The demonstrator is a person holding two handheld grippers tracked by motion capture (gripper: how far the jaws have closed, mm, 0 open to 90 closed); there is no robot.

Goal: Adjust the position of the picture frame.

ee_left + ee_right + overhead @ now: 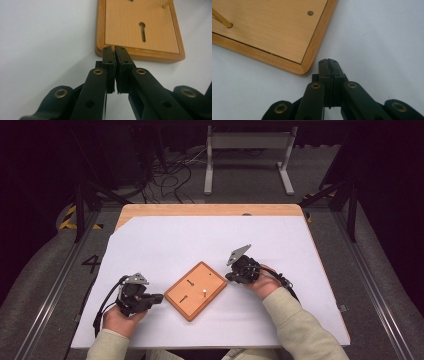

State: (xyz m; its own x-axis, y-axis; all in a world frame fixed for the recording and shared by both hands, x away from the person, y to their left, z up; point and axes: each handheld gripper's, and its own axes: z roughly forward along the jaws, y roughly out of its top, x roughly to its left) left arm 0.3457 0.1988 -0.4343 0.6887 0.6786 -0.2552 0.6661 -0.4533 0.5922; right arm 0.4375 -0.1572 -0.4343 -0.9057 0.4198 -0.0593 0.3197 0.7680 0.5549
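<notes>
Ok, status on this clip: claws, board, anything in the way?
Left claw shut, empty, tips at board edge. Right claw shut, empty, beside board corner. Nothing in the way on the sheet.

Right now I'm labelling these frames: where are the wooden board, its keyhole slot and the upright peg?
wooden board (196,291), high view, bare panel middle.
keyhole slot (142,31), left gripper view, slot middle.
upright peg (220,19), right gripper view, shaft near base.

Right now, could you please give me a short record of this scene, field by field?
surface: white sheet on a wooden table
object: wooden board, lying flat, turned diagonally
board details: keyhole slot, upright peg
left gripper: shut, empty, tips at the board's edge
right gripper: shut, empty, beside the board's corner
</notes>
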